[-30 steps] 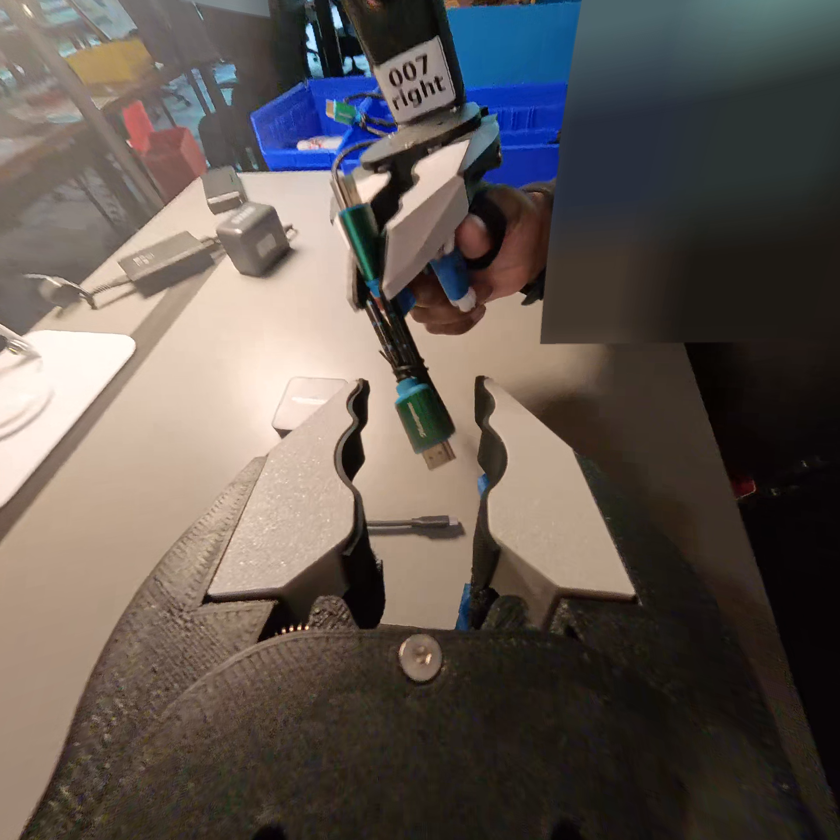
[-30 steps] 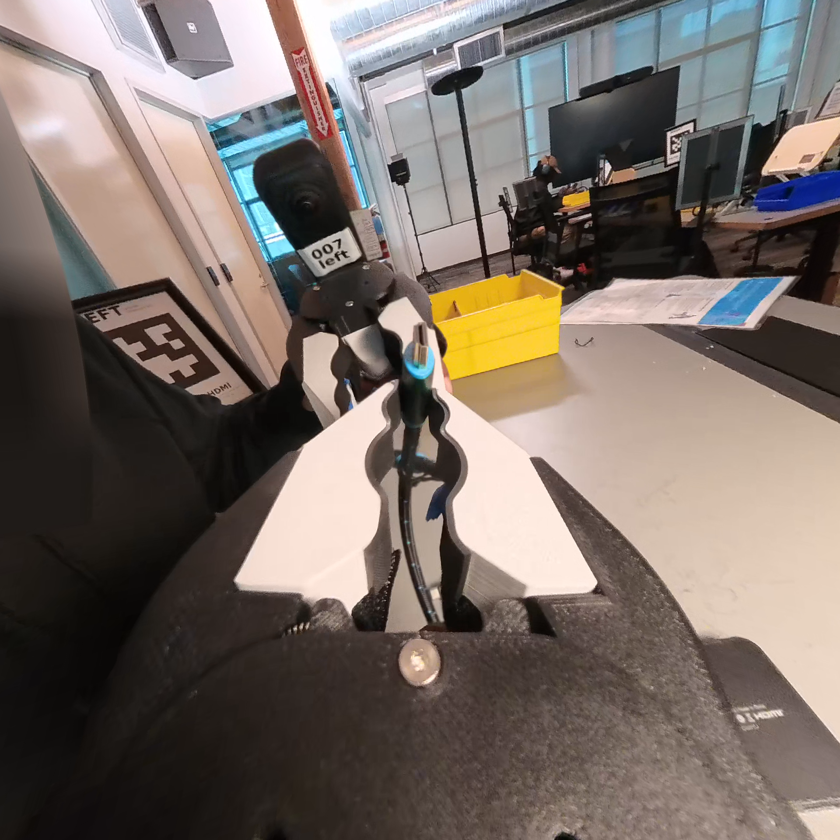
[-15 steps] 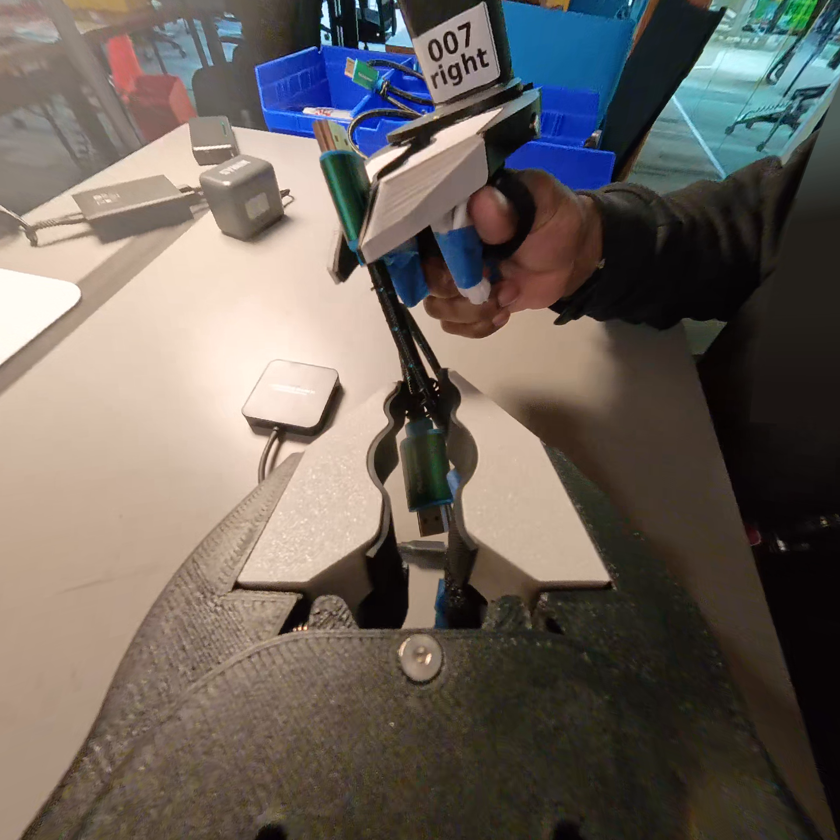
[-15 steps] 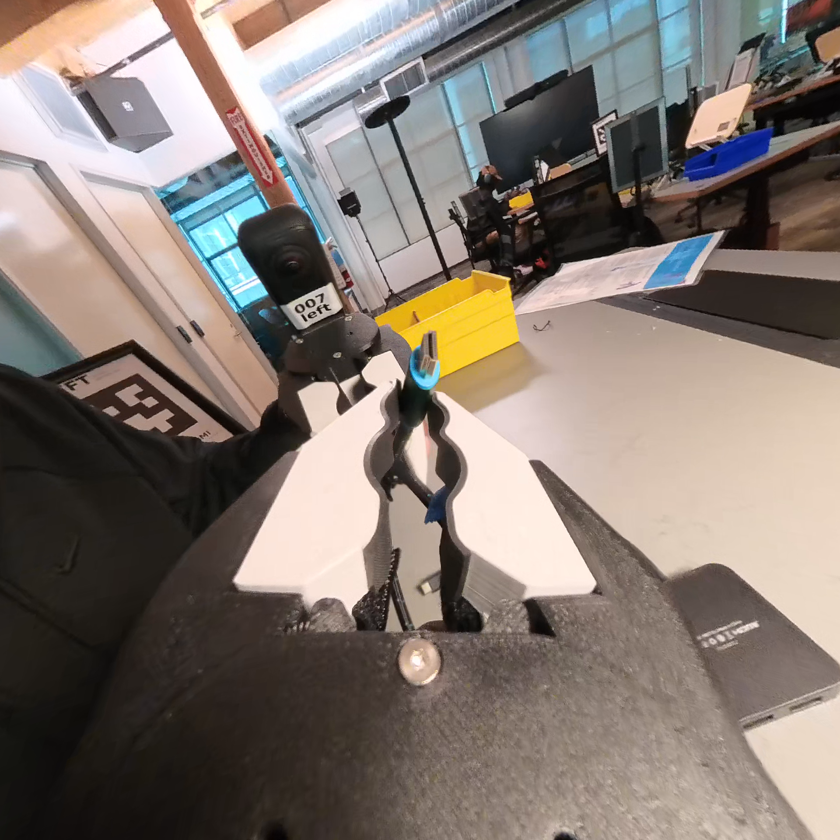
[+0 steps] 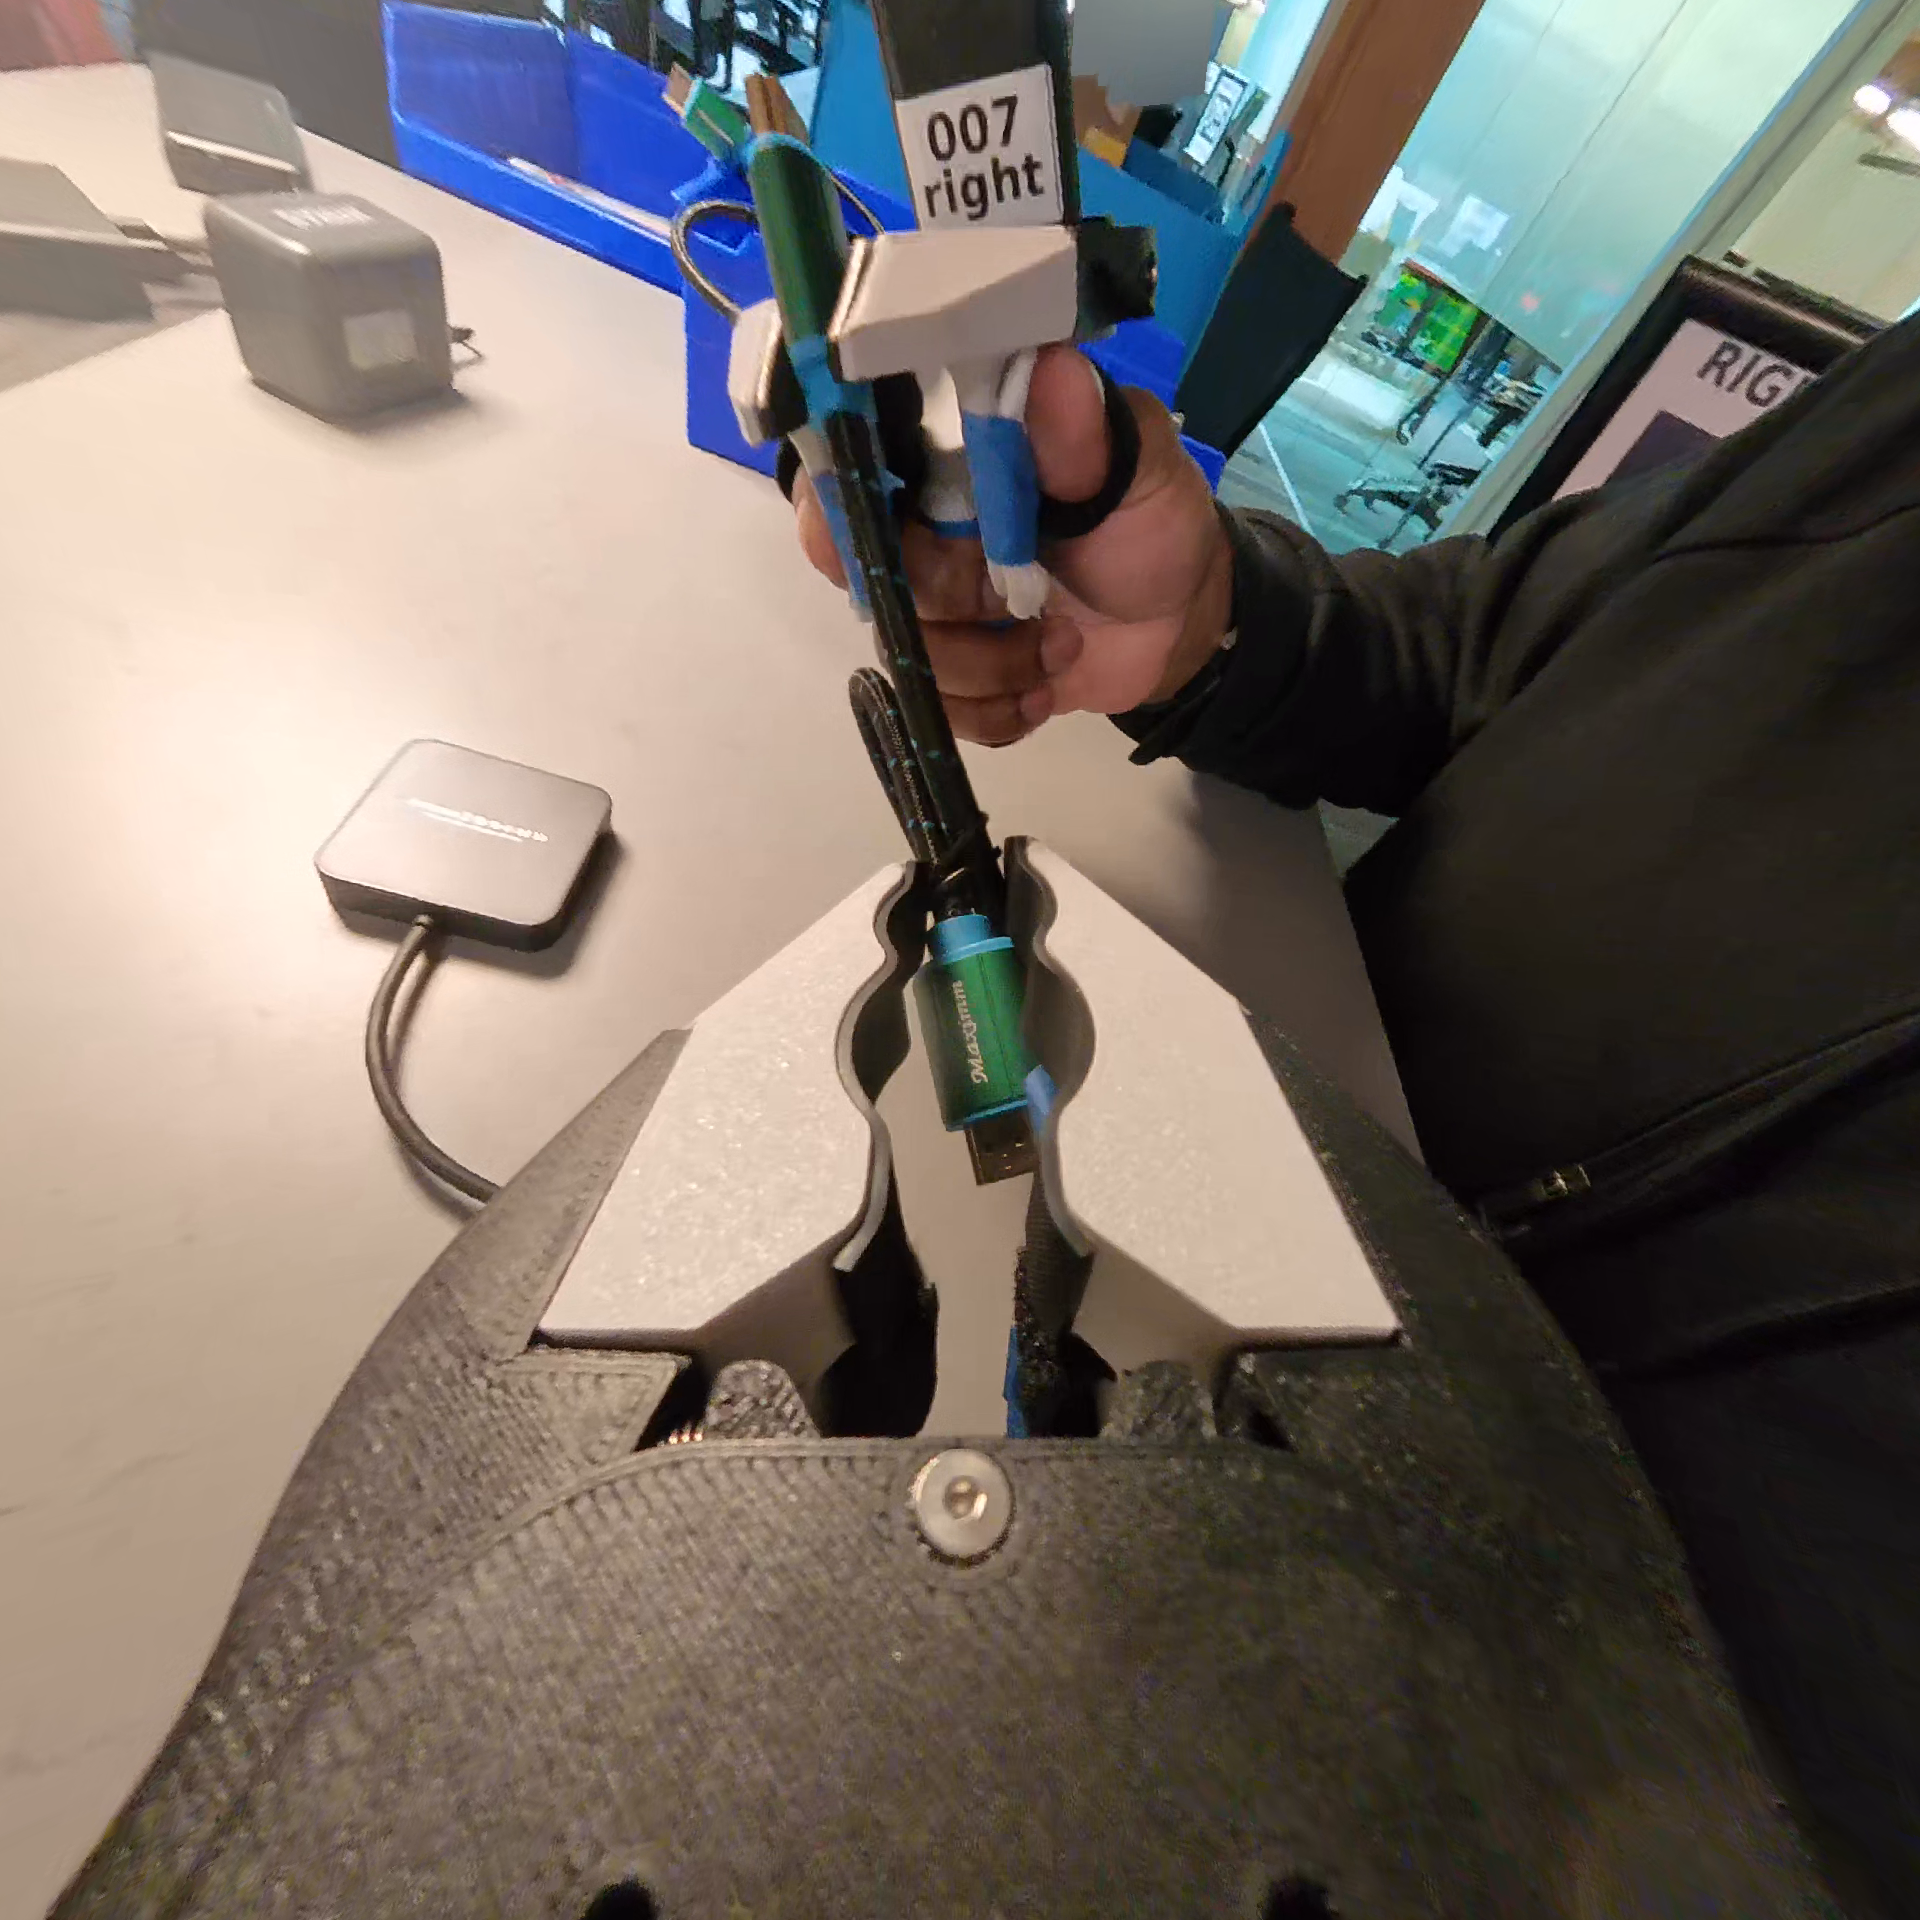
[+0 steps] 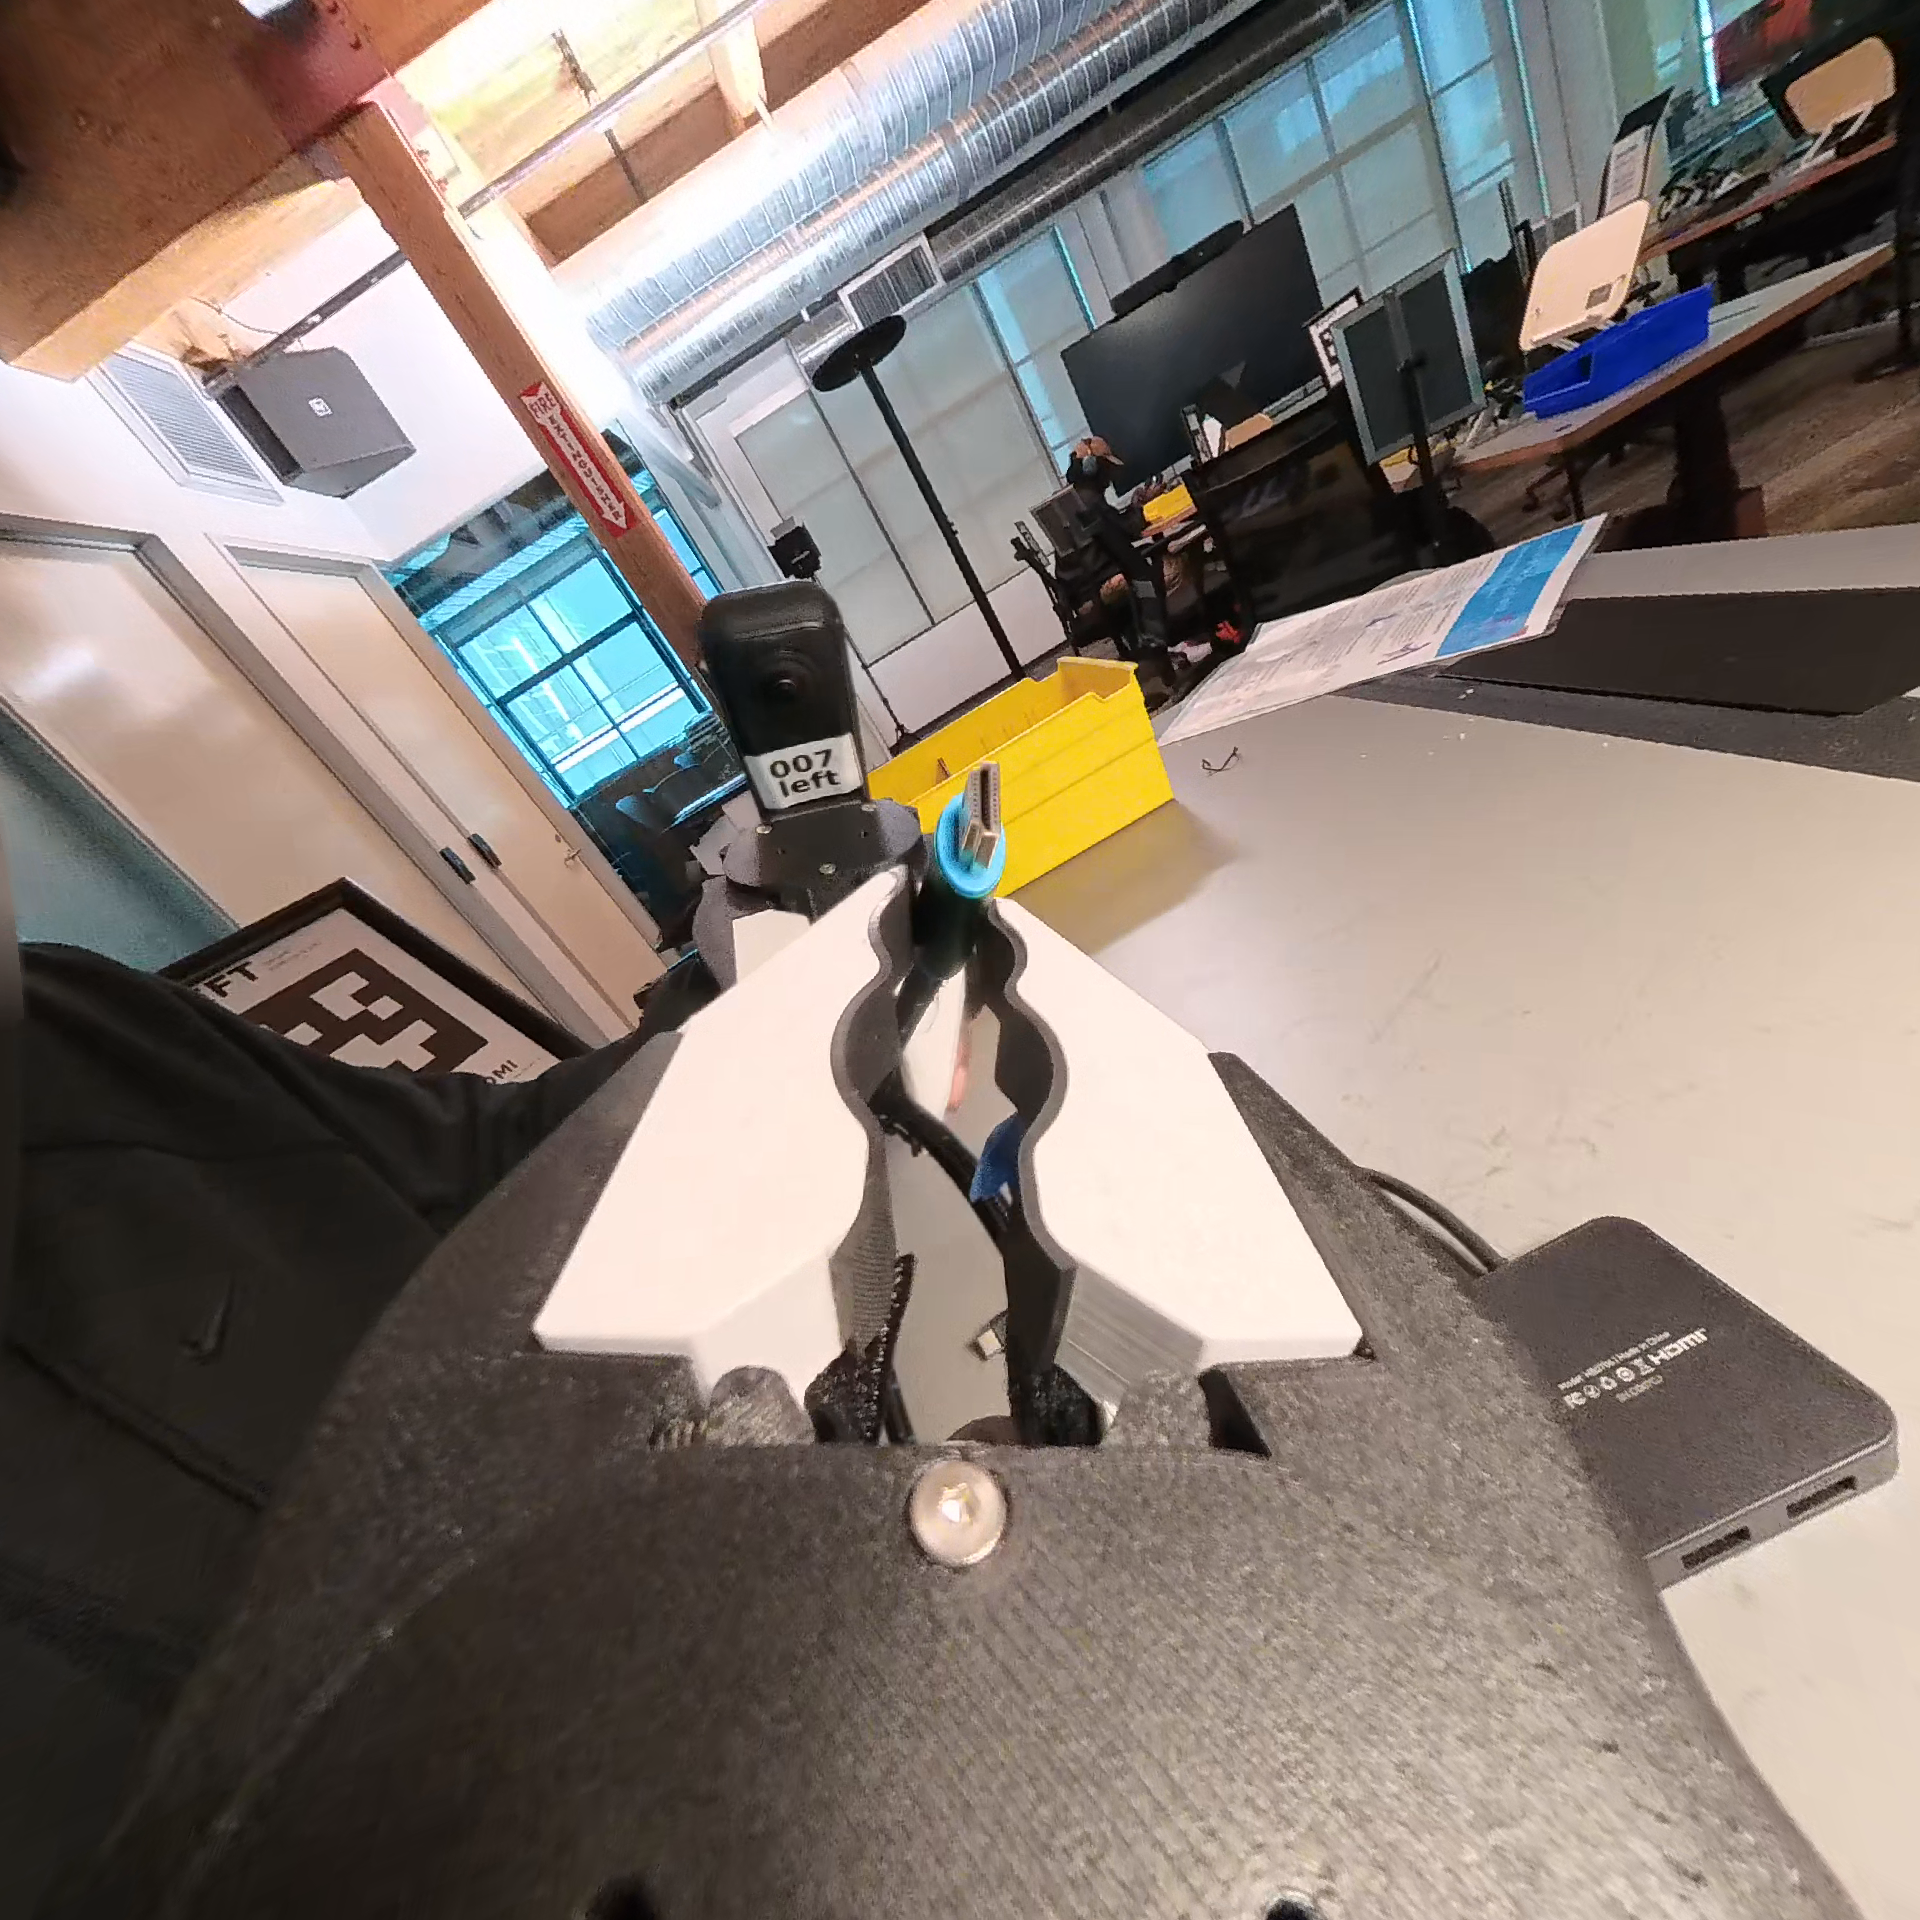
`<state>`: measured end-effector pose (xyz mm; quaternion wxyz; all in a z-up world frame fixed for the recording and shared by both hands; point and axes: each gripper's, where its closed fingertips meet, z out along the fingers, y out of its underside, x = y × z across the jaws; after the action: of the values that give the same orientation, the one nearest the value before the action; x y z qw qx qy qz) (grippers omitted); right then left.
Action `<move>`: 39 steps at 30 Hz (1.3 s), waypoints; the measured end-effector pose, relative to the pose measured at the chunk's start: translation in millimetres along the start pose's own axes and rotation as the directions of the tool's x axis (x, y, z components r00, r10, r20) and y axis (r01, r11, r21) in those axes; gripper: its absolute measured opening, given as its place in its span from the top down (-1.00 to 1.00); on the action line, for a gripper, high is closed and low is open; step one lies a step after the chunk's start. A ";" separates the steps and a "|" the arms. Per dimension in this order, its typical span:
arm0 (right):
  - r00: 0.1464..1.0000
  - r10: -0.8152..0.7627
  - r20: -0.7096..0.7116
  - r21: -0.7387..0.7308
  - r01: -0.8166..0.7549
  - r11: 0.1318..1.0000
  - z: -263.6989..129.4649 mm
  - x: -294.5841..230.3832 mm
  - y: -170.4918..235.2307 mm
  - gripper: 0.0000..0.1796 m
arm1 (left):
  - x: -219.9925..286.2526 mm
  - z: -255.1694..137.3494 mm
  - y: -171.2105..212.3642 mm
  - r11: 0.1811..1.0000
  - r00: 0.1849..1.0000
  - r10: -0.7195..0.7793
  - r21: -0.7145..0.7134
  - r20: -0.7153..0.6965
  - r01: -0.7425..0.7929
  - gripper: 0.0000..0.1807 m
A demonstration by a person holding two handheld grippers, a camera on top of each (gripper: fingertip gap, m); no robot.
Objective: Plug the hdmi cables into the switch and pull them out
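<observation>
One green HDMI plug [image 5: 975, 1039] is clamped between the closed jaws of the left gripper [image 5: 961, 873], its metal tip pointing back toward the camera. The cable's other plug [image 6: 964, 862] is gripped by the right gripper [image 6: 940, 914], tip upward. The black switch [image 5: 464, 827] lies unplugged on the grey table [image 5: 312, 582].

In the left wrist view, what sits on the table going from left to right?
Grey cube-shaped box → flat black square switch with its cable → green HDMI plug pinched in the near hand-held gripper → the person's dark sleeve.
</observation>
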<state>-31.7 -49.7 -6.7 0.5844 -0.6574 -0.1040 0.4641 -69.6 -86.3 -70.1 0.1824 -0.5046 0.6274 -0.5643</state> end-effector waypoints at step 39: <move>0.998 0.064 -0.002 -0.641 -0.051 0.766 -14.6 34.3 137.5 0.99 | -34.9 31.9 7.5 0.953 0.960 -0.279 0.122 -0.016 0.279 0.79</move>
<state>-58.1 -76.8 -144.1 0.3097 -0.8156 -0.2416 0.4249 -32.5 -74.8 -98.1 0.1321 -0.5761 0.5139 -0.6217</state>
